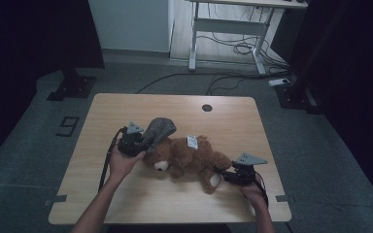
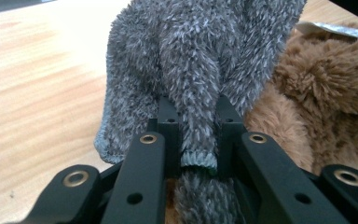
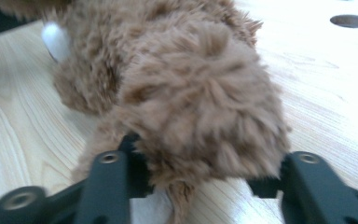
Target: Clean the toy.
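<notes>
Left gripper view: left gripper [image 2: 198, 135] pinches grey fuzzy cloth [image 2: 196, 60]

A light wooden desk [image 1: 126, 107] with rounded corners carries a brown teddy bear [image 1: 194, 158], which lies on its side across the middle, head toward the left edge. A small round cable hole [image 1: 207, 108] sits near the far edge, right of centre.
</notes>
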